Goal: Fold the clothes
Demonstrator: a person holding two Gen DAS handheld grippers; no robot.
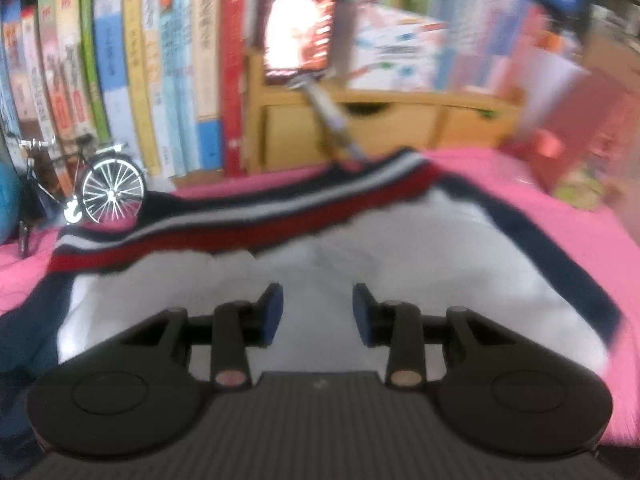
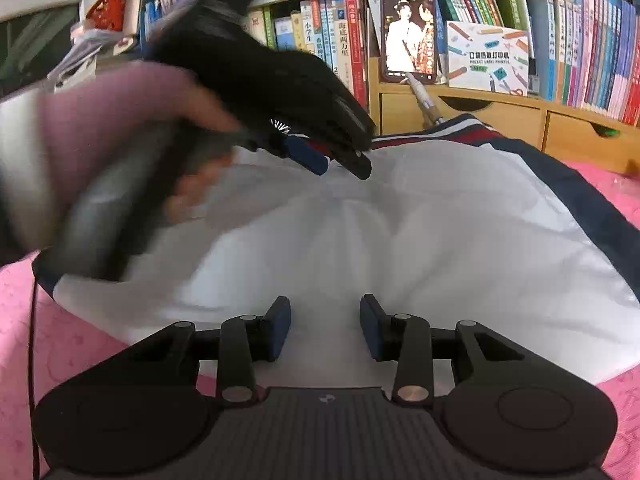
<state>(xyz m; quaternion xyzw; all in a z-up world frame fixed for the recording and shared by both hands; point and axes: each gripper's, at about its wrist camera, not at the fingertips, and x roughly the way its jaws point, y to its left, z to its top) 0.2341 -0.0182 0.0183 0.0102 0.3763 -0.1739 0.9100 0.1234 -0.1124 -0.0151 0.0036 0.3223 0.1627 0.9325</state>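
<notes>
A white garment (image 1: 340,280) with navy edges and a red, white and navy striped band (image 1: 240,216) lies spread on a pink cover (image 1: 580,232). My left gripper (image 1: 318,312) hovers over its white middle, open and empty. In the right wrist view the same white garment (image 2: 400,220) fills the centre, and my right gripper (image 2: 325,328) stands open over its near edge, holding nothing. The left gripper (image 2: 340,162) shows there too, held by a hand (image 2: 132,128) above the garment's far left part, blurred by motion.
A wooden shelf unit (image 2: 500,112) with drawers and many books (image 1: 120,80) stands behind the cover. A phone (image 2: 408,28) on a stand leans there. A small model bicycle (image 1: 92,184) sits at the far left. A black cable (image 2: 34,320) runs along the left.
</notes>
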